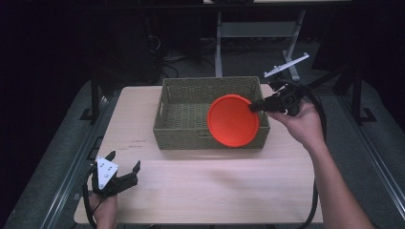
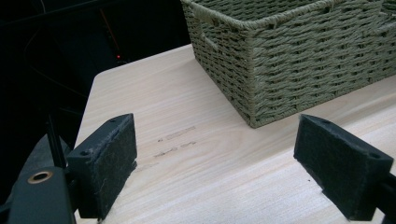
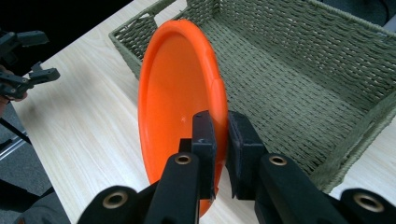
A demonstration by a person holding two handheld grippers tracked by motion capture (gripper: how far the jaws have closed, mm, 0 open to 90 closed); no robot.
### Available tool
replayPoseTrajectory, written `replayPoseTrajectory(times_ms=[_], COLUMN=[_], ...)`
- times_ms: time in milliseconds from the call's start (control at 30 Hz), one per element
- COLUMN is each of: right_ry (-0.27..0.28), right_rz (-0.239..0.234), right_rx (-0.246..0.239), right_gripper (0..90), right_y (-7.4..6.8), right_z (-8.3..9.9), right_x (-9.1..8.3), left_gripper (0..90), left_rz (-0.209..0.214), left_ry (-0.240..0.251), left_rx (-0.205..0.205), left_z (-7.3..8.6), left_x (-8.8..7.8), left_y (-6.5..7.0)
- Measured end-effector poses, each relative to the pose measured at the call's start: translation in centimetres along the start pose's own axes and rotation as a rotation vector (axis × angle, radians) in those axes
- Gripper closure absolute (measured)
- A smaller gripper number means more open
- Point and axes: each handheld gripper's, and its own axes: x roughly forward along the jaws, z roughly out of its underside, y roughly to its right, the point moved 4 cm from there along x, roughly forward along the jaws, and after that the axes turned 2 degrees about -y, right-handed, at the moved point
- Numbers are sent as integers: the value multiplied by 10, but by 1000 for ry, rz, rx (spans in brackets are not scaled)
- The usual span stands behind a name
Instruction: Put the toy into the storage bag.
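At the near left corner of the table (image 1: 200,191):
Left hand (image 1: 104,210): enters from the bottom edge; wrist low; grips the tool from beneath.
Left gripper (image 1: 125,168): rests just above the wood, pointing up and right toward the basket (image 1: 181,131); jaws spread wide with nothing between them; in the left gripper view its pads (image 2: 107,163) frame bare tabletop, with the basket's corner ahead of them and well apart.
Orange plate (image 1: 233,120): ahead of the right tool's tips; held on edge, tilted, over the basket's near right part; its lower rim crosses the basket's front wall.
Right gripper (image 1: 255,107): points left, level; jaws clenched on the plate's right rim; the right gripper view shows a pad on each face of the rim.
Right hand (image 1: 298,121): behind the tool, beside the basket's right end; forearm stretches in from the lower right corner; wrist raised; fingers wrap the body.
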Motion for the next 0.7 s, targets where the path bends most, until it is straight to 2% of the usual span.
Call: replayPoseTrajectory(times_ms=[533,700], right_ry=[8,30], right_rz=[17,8], right_rx=[22,28], right_gripper=[823,823], right_y=[11,14], right_z=[-16,-23], right_x=[-2,-4], left_gripper=[127,127], left_rz=[1,-2], left_ry=[4,-3], left_rx=[-11,-4], left_z=[0,0], left_x=[1,1], left_y=[-1,-1])
